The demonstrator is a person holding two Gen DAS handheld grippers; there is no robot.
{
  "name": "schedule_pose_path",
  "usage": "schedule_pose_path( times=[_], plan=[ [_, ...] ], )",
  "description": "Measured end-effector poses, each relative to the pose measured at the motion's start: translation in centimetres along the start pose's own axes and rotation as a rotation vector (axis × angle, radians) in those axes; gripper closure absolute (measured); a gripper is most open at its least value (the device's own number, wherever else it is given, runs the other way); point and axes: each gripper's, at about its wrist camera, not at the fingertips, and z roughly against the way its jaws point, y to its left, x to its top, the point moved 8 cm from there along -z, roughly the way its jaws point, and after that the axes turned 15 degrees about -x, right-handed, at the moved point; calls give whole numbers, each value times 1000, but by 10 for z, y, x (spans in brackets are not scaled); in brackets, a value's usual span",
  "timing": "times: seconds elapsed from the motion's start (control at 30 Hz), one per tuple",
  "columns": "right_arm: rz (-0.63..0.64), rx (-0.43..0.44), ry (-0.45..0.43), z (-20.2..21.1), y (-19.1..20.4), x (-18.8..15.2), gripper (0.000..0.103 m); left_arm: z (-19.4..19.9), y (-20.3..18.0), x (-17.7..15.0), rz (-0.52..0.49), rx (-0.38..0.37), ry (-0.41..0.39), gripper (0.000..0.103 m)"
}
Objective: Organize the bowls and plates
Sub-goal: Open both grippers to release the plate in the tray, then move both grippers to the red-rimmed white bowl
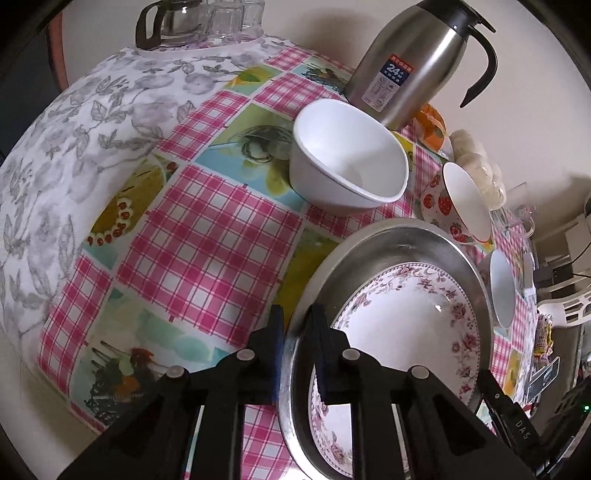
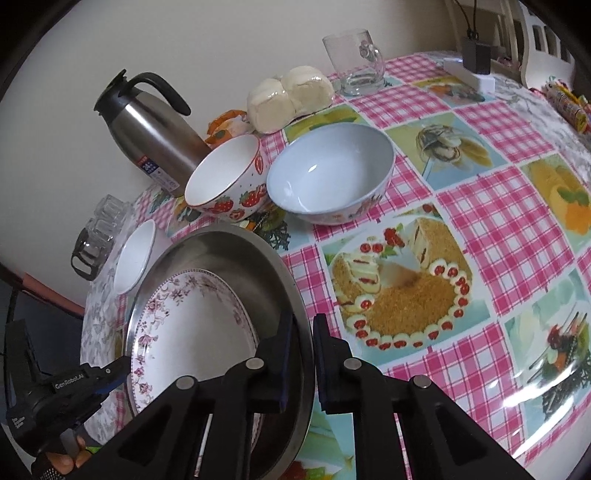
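A round steel basin stands on the table with a floral plate lying in it. My left gripper is shut on the basin's left rim. My right gripper is shut on its right rim. The left gripper also shows in the right wrist view. A plain white bowl sits beyond the basin. A strawberry bowl and a pale blue bowl stand nearby.
A steel thermos jug stands at the wall. A glass pot with tumblers, wrapped buns, a glass mug and a power strip sit along the table's edges.
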Motion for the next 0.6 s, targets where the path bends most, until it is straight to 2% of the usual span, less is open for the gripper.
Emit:
schedule_pose_path(
  times=[0.23, 0.53, 0.6],
  plan=[
    [30, 0, 26, -2, 7, -7, 91, 13, 4, 4, 11, 2, -38, 89],
    [35, 11, 34, -4, 10, -6, 92, 12, 7, 5, 23, 12, -43, 88],
    [36, 4, 28, -3, 9, -5, 88, 13, 7, 5, 28, 8, -43, 88]
  ],
)
